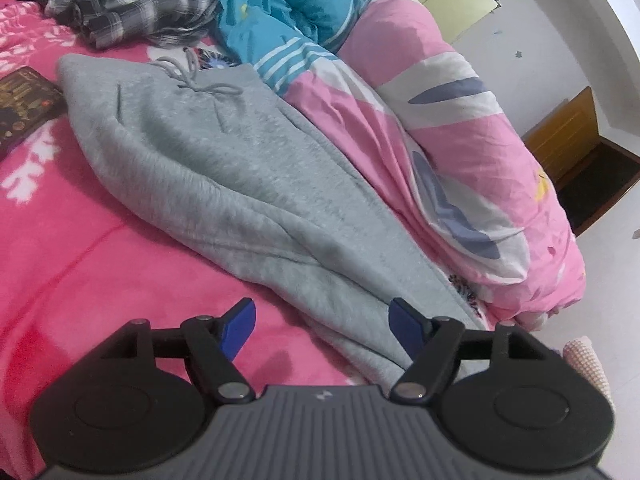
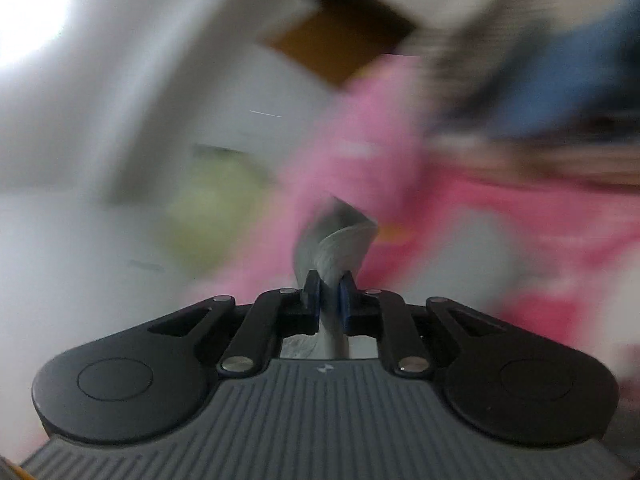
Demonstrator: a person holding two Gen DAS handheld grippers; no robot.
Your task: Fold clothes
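Grey sweatpants [image 1: 224,168] with a drawstring at the waist lie lengthwise on the pink bed cover [image 1: 80,248] in the left wrist view, waistband at the far end. My left gripper [image 1: 322,320] hovers open just above the near end of the pants, its blue fingertips [image 1: 240,320] spread wide with nothing between them. In the right wrist view my right gripper [image 2: 329,292] is shut on a twisted piece of the grey sweatpants fabric [image 2: 340,240], which sticks up past the pads. That view is heavily blurred.
A pink, white and blue quilt [image 1: 460,152] is bunched along the right of the pants. A plaid shirt [image 1: 128,4] lies at the far left, and a dark book [image 1: 24,104] sits at the left edge. White floor [image 1: 616,280] shows right of the bed.
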